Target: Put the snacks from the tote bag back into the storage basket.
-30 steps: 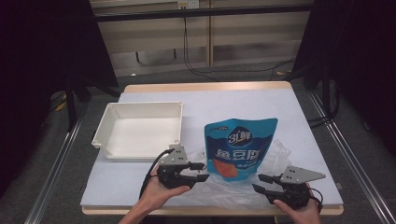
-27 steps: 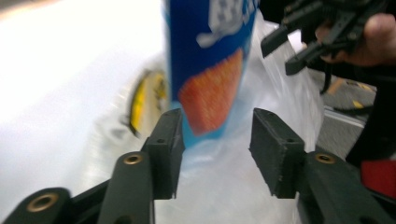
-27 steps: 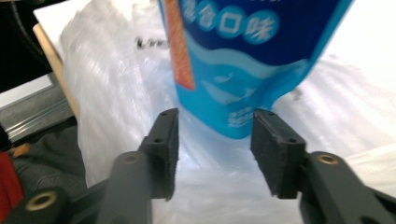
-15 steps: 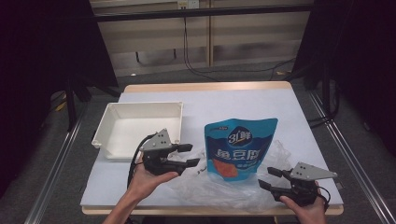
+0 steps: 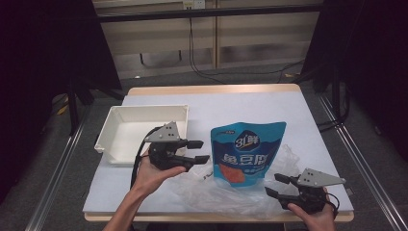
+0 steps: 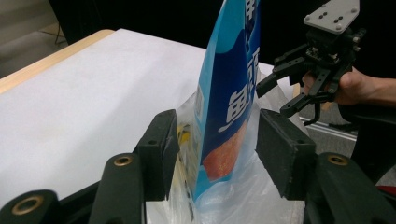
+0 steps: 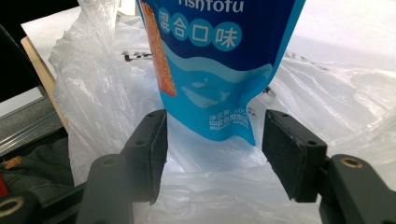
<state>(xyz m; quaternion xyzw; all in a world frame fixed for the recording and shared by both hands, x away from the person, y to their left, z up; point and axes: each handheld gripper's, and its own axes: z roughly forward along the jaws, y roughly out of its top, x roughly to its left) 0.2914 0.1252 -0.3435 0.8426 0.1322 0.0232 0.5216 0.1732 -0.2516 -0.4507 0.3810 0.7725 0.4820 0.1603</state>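
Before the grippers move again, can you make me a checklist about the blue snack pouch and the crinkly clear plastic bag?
1. Blue stand-up snack pouch upright on the table: ok.
2. Clear crinkled plastic bag lies around the pouch's base: ok.
3. Left gripper jaws apart, just easing closer, pads off the pouch: ok.
4. Right gripper jaws open, gripping nothing: ok.
5. Bag mouth open wide enough for the pouch: cannot tell.
6. White rectangular plastic tray apart from the pouch: ok.
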